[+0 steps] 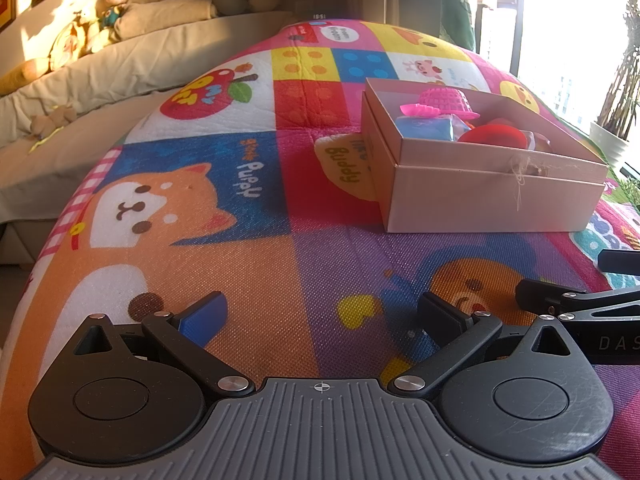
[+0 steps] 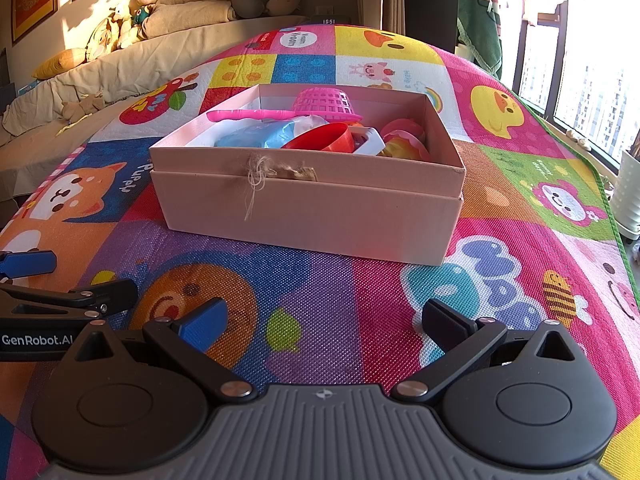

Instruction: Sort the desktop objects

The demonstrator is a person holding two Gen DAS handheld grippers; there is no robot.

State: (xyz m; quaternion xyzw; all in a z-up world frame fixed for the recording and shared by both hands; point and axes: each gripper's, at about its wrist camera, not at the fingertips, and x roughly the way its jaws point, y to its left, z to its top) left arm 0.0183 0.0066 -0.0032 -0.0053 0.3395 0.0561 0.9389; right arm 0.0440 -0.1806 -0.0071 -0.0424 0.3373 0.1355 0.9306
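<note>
Left tongs (image 1: 322, 316): wide open, holding nothing, low over the play mat (image 1: 248, 280).
Right tongs (image 2: 324, 320): wide open too, also holding nothing, just beside the left pair.
Between the tongs: only bare mat with cartoon animals. No loose toy lies there that I can see.
Pink box (image 2: 312, 208): straight ahead of the right tongs, and ahead and off to the right of the left tongs. It sits flat on the mat, with a bit of frayed string (image 2: 256, 178) on its front wall.
Toys in the box: a pink basket (image 2: 326, 102) tipped at the back, a pink stick-like handle (image 2: 248, 114) beside it, a blue packet (image 2: 264, 136) in the middle, a red cup (image 2: 324, 138) in front, and yellow and pink things on the far right that I cannot make out.
Step now: I think the toys are already packed, so the sorting looks nearly done, or a toy is about to be picked out.
How to do it well: go in from above, not from the front, so the wall is not bumped. Take the top toy first; the red cup rim looks easy to pinch. Close gently, lift straight up.
Watch out: the box looks light and may slide. The left tongs could steady its wall.
Far away: a bed (image 1: 80, 80) with soft toys, off to the left.
</note>
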